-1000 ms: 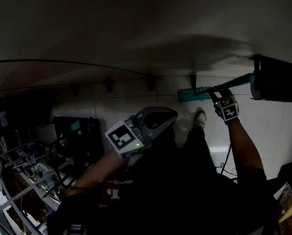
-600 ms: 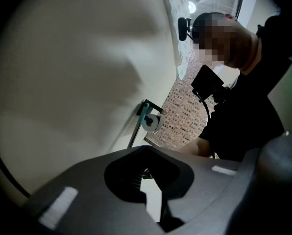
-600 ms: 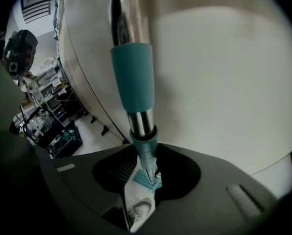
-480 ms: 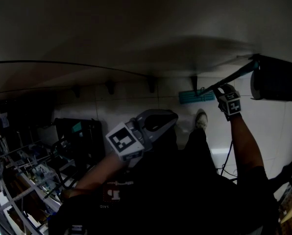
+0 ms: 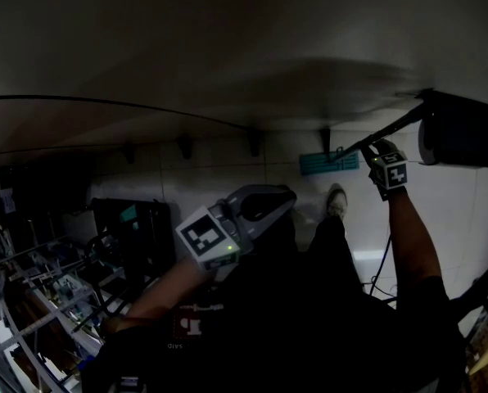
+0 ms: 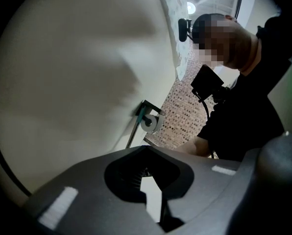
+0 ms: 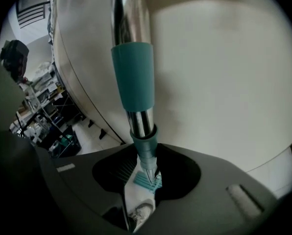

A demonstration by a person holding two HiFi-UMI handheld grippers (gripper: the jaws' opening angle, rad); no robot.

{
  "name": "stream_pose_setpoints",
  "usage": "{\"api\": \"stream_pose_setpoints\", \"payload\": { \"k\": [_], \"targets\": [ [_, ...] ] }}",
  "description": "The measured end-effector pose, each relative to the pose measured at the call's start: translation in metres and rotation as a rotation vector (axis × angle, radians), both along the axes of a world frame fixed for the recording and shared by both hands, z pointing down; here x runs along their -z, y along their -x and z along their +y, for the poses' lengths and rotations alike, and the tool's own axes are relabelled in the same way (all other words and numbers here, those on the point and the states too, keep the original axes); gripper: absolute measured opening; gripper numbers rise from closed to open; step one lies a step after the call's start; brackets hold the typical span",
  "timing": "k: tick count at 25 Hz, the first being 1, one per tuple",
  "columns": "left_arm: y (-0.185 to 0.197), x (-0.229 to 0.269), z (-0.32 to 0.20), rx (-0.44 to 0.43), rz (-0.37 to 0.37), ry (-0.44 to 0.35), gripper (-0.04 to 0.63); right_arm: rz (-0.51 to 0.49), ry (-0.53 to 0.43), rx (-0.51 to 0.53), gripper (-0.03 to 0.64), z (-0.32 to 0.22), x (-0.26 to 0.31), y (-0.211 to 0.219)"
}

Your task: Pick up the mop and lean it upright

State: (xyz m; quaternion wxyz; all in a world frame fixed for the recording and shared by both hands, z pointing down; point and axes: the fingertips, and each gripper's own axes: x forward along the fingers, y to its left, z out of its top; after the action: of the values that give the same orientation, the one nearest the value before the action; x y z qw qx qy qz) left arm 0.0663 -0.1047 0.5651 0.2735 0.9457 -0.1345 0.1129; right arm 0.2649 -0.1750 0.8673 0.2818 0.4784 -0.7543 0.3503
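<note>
R gripper [image 5: 375, 147] clamped on silver-pole mop w/ flat teal head [image 5: 329, 162]; L gripper [image 5: 268, 201] empty.
Head view: mop head down-left of R gripper by white tile floor [image 5: 228, 170], pole slanting up-right past it; L gripper well apart, lower left. Left gripper view: jaws slightly apart, nothing btwn. Right gripper view: pole pinched btwn jaws, teal sleeve [image 7: 133, 75] just beyond.

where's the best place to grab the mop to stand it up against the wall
Take the pole, not the teal head: it is thin, round and straight, so jaws close across it. The right gripper is shut on it just past the teal sleeve, coming from the room side, away from the wall.
</note>
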Motion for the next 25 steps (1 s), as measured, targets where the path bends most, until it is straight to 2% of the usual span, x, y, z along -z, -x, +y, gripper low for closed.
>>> {"api": "stream_pose_setpoints", "payload": {
  "k": [3,5,8,10,16,21,25],
  "targets": [
    [0.000,0.001,0.001,0.007,0.003,-0.006,-0.002,0.028,0.017,0.018,0.143,0.002,-0.012,-0.004],
    [-0.001,0.001,-0.001,0.006,0.009,-0.012,-0.002,0.027,0.035,-0.007,0.150,0.002,-0.019,-0.010],
    [-0.001,0.006,0.002,0.001,0.009,-0.011,-0.002,0.029,0.070,-0.027,0.255,0.008,-0.014,-0.011],
    [-0.001,0.009,0.002,0.006,0.011,-0.014,-0.002,0.048,0.083,-0.040,0.290,0.014,-0.017,-0.018],
    [0.006,0.035,-0.001,0.016,0.052,-0.063,-0.002,0.064,0.107,-0.047,0.310,0.047,-0.001,-0.016],
    [0.012,0.076,-0.007,0.033,0.092,-0.127,-0.002,-0.033,0.050,0.049,0.278,0.076,0.070,0.032],
    [0.021,0.105,-0.025,0.065,0.126,-0.181,-0.002,-0.078,-0.057,0.102,0.255,0.066,0.143,0.057]
  ]
}}
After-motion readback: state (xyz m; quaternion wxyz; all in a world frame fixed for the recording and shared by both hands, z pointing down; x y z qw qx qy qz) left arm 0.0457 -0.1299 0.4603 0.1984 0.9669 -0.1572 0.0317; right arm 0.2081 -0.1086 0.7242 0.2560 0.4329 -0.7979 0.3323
